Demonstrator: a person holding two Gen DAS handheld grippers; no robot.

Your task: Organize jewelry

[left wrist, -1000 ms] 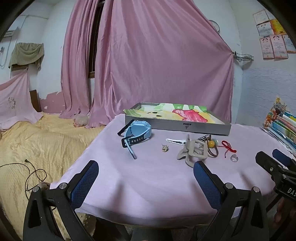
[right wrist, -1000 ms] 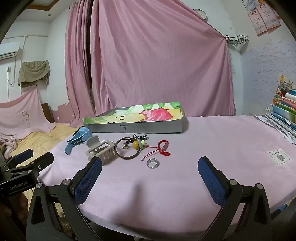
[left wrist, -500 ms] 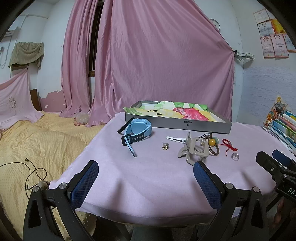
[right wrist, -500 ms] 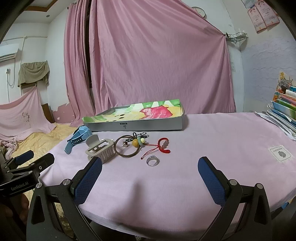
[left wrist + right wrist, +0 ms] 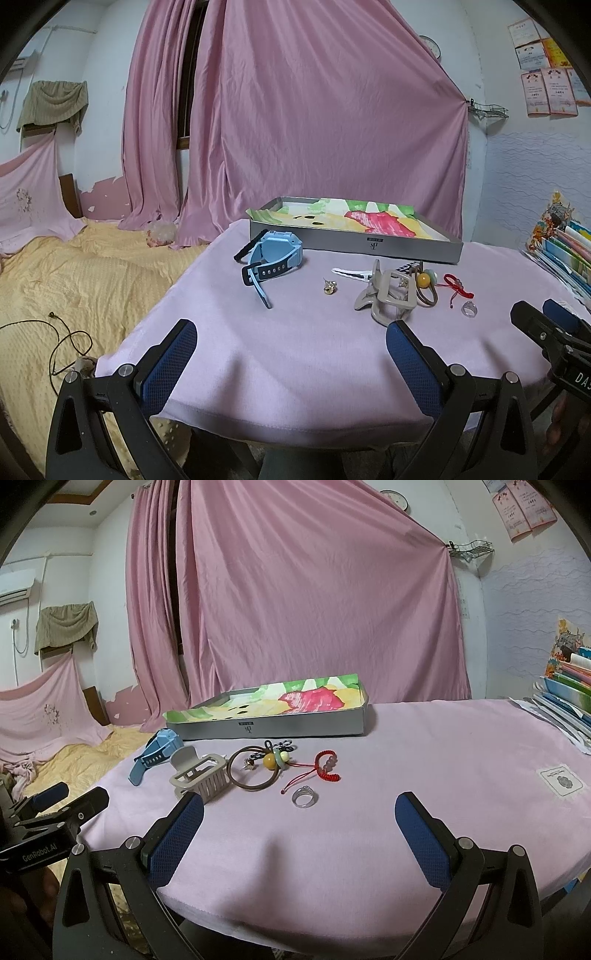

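Left gripper: the jaws are wide apart and hold nothing; it hangs over the near edge of the counter, well short of the jewelry.
Right gripper: the jaws are also wide apart and hold nothing; it is at the near edge, with the ring just beyond it.
Counter: covered with a pink cloth; all the jewelry lies on it in a loose row in front of the tray.
Tray: a shallow grey box at the far side, lined with a colourful paper; I see no jewelry inside it.
Blue watch: lies on its side at the left end of the row, just beside the tray's front wall.
Gold earring: a small piece alone, between the watch and the hair claw.
Beige hair claw: lies on its side, touching the brown hair tie.
Brown hair tie: carries an amber bead and a pale green one.
Red cord bracelet: to the right of the hair tie.
Ring: clear, nearest to the right gripper.
Bed: yellow cover, to the left of the counter.
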